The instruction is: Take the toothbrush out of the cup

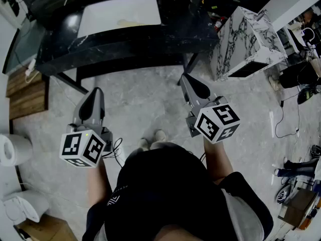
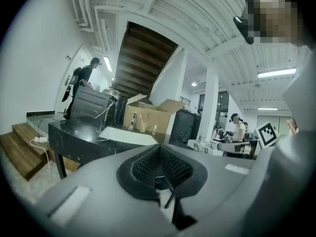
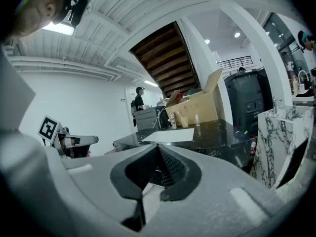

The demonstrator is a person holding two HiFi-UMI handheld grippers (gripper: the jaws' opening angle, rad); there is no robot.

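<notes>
Left gripper (image 1: 95,93), right gripper (image 1: 189,80): jaws sat together, empty. Black table (image 1: 125,44) at 12 o'clock; bystander (image 2: 84,83) behind it showed only in gripper views.

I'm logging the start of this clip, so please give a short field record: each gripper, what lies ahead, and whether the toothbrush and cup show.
left gripper: jaws together, nothing between them, held above the floor
right gripper: jaws together, empty, above the floor
ahead: black table with a white sheet on it
right of table: marbled cabinet
toothbrush, cup: not made out in any view
task: not begun
</notes>
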